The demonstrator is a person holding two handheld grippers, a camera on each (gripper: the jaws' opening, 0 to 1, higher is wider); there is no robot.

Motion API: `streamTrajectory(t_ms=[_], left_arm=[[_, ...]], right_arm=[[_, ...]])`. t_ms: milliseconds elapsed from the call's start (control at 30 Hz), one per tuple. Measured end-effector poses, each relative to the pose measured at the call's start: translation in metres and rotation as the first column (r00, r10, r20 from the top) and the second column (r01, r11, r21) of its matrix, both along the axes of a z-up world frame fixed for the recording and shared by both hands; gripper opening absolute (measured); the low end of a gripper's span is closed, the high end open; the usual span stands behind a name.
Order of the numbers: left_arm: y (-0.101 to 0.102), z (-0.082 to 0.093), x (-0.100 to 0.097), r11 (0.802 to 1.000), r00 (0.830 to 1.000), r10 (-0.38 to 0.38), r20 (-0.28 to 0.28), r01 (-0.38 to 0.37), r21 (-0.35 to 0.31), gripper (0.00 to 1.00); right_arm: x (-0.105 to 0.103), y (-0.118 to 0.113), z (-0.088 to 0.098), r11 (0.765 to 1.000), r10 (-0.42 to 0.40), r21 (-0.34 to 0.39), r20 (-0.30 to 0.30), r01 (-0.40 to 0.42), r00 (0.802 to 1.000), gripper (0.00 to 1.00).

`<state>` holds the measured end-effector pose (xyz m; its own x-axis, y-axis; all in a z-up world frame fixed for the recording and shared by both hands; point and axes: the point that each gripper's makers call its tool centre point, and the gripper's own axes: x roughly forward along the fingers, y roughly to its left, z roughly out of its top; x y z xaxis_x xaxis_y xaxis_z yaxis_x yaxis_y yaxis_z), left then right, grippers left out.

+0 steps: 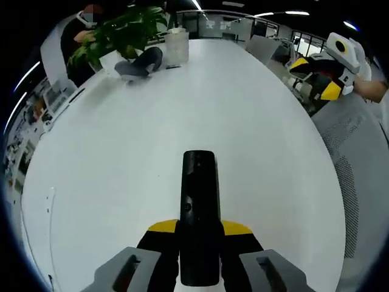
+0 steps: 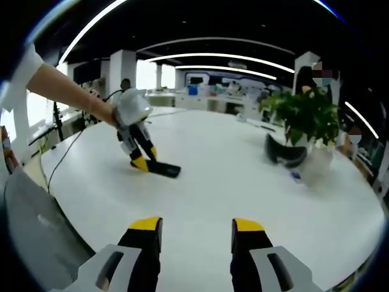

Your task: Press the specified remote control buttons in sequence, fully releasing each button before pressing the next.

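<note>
A long black remote control (image 1: pixel 199 201) sits lengthwise between the yellow-tipped jaws of my left gripper (image 1: pixel 199 230), which is shut on its near end, low over the white table (image 1: pixel 121 170). In the right gripper view the same remote (image 2: pixel 165 170) rests on the table (image 2: pixel 231 182) with the left gripper (image 2: pixel 141 160) clamped on it, held by a person's hand. My right gripper (image 2: pixel 196 226) is open with nothing between its fingers, well short of the remote. From the left gripper view the right gripper (image 1: pixel 328 70) hangs off the table's far right edge.
A potted plant (image 1: pixel 121 30) (image 2: pixel 307 115), a dark curved headset-like object (image 1: pixel 141 62) (image 2: pixel 285 153) and a pale container (image 1: pixel 176 45) stand at the table's far end. A mesh chair (image 1: pixel 358 164) lines the right edge. Cables (image 2: pixel 67 149) trail over the left side.
</note>
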<state>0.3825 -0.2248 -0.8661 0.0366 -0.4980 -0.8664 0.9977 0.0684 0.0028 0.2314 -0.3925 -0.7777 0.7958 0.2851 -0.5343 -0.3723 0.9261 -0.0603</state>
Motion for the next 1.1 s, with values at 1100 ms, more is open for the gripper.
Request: streamTrajectory(t_ms=[1100], left_arm=[[0.002,0.0,-0.031,0.999,0.999,0.041,0.003,-0.041,0.016,0.24]], right_arm=[[-0.002,0.003,-0.001,1.0,0.019,-0.003,-0.01,-0.019,1.0,0.39]])
